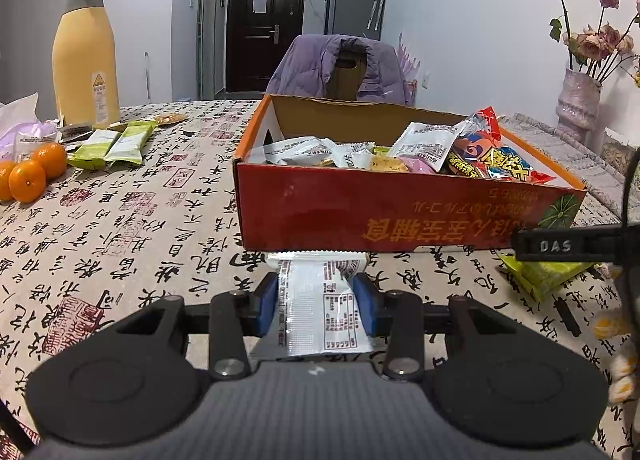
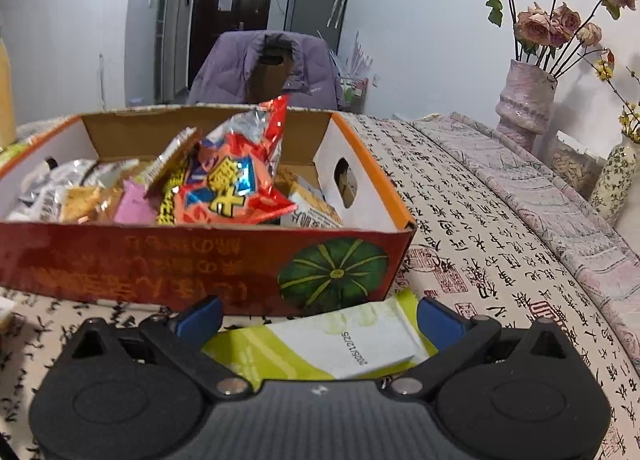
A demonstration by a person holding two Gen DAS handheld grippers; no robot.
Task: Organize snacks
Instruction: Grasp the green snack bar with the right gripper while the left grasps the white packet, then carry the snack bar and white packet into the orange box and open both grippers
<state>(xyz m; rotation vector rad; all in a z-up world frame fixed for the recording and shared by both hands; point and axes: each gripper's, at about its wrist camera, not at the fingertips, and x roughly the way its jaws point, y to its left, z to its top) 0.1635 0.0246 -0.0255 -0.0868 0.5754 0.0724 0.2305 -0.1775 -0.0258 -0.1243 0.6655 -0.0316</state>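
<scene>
The near wall of the red box [image 1: 400,215] hides the far end of the white packet [image 1: 320,300], the print on that packet is too small to read, and the picture's left edge cuts off an orange [image 1: 4,179].

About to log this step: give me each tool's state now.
Left tool: shut on the white snack packet.
Right tool: open, the green-and-white snack packet lying between its fingers, not pinched.

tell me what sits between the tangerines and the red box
Mostly bare patterned tablecloth; green snack packets lie toward the back, between the tangerines and red box, in the left wrist view.
</scene>
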